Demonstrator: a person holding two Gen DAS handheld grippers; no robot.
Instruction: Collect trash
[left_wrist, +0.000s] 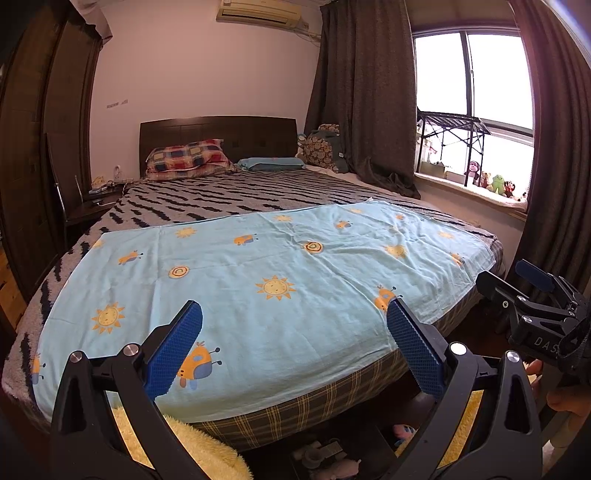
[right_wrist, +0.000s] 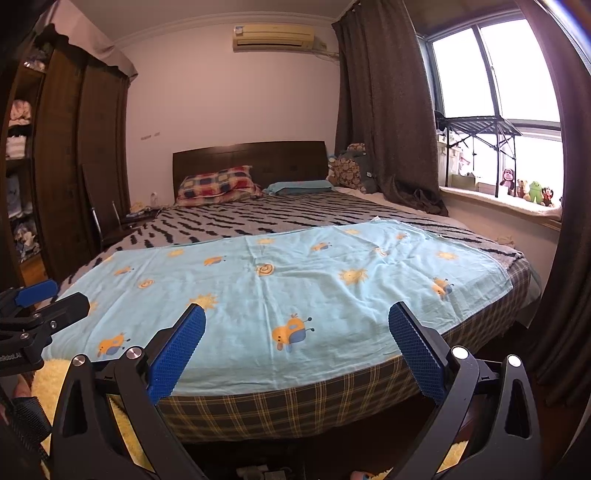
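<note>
Left wrist view | left gripper (left_wrist: 295, 347) jaws wide open, holding nothing | right gripper (right_wrist: 297, 350) jaws wide open, holding nothing | both over light-blue sheet (left_wrist: 258, 280) on bed (left_wrist: 207, 195)

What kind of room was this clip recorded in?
A home bedroom, fairly clearly: a large bed with a dark wooden headboard and a checked red-and-blue pillow, a tall dark wooden wardrobe, and small plush toys on the windowsill.

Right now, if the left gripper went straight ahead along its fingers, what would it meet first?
Probably the light blue sheet with orange suns and bugs spread across the foot of the bed. The open left gripper holds nothing, with no object between; exact depth is unclear through the fisheye.
</note>
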